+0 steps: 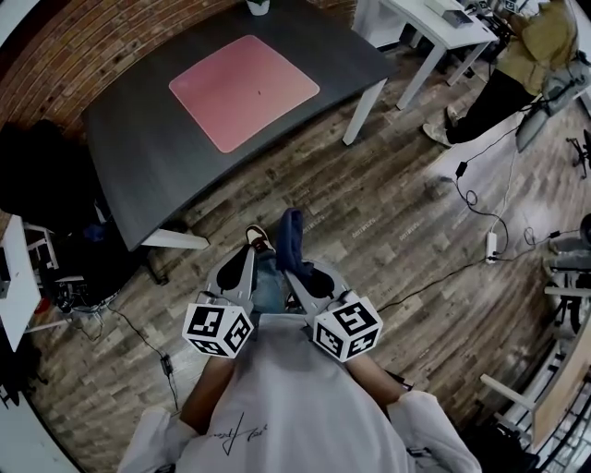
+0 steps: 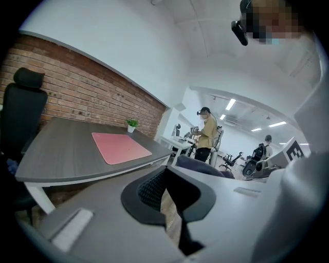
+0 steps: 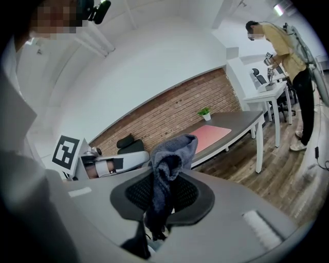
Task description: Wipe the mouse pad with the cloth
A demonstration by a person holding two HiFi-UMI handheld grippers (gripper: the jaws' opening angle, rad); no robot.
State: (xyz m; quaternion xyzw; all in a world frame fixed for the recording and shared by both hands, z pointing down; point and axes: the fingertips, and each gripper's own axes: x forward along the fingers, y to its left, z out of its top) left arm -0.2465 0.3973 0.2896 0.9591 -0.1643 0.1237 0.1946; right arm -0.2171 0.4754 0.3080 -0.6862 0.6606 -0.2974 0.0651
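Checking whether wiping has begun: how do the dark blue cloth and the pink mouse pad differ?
Pose: the dark blue fabric cloth is bunched, standing up from the right gripper shut on it; the pink rectangular mouse pad lies flat.
Place: the cloth is held above the wooden floor; the mouse pad rests on the dark grey table, well apart.
Shared: both are a single plain colour.

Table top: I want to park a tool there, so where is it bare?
Bare: the wide dark strip of table between the mouse pad and the near edge, and the stretch left of the pad in the head view. Tightest by the potted plant at the far edge.
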